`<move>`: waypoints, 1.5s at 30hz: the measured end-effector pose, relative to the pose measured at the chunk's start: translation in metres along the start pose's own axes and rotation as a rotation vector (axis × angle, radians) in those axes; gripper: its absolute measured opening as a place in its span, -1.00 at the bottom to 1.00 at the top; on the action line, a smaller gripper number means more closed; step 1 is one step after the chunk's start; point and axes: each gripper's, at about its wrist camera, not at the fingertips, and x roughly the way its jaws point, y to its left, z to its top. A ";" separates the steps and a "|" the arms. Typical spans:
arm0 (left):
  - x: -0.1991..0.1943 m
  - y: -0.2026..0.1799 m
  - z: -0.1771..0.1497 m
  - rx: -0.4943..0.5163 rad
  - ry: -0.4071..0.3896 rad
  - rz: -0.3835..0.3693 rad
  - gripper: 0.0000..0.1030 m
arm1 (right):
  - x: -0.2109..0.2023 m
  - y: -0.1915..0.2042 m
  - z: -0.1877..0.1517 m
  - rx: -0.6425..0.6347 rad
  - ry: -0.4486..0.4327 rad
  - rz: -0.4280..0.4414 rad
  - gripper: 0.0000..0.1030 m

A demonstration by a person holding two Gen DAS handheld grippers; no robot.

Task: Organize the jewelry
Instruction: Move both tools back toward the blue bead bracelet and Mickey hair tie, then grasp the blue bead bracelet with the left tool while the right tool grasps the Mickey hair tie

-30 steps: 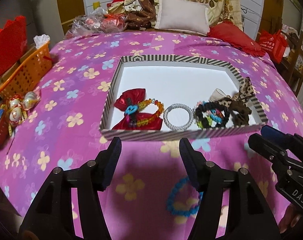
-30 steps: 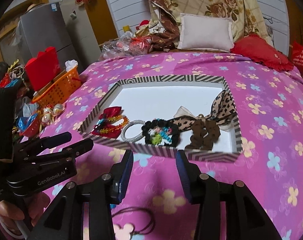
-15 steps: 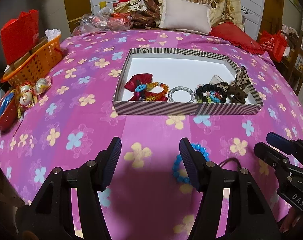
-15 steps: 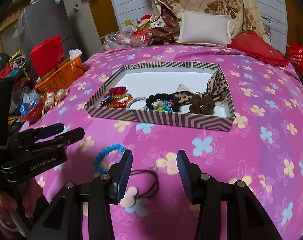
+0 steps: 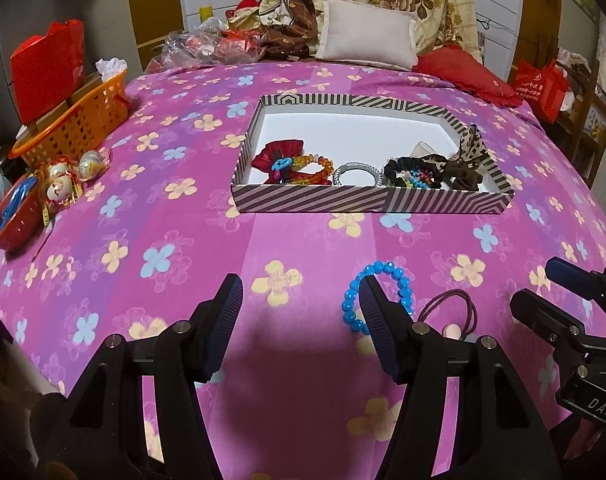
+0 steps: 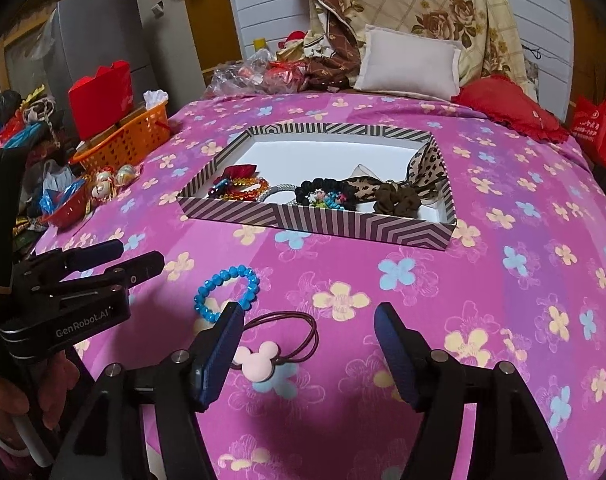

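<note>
Two things are not in the box (image 6: 315,222) yet: a blue bracelet (image 6: 227,286) and a hair tie (image 6: 279,340) with a pink mouse charm. Both lie on the bed (image 6: 503,288), on the near side of the box.

The right tool (image 6: 307,344) hangs just over the hair tie. Its jaws are opening and nothing is in them. The hair tie sits by its left finger, partly in the gap. The bracelet is a bit past that finger, to the left.

The left tool (image 5: 299,320) is wide open and has hold of nothing. The bracelet lies just past its right finger.

So this looks like the start of a pick-up. Next, I think the right tool should go down over the hair tie, close on the charm or the loop, and carry it to the box ahead. The loop is thin and may slip.
</note>
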 end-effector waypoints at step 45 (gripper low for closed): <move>-0.011 0.014 -0.033 -0.026 0.000 0.026 0.17 | -0.009 0.011 -0.035 -0.020 0.026 -0.006 0.46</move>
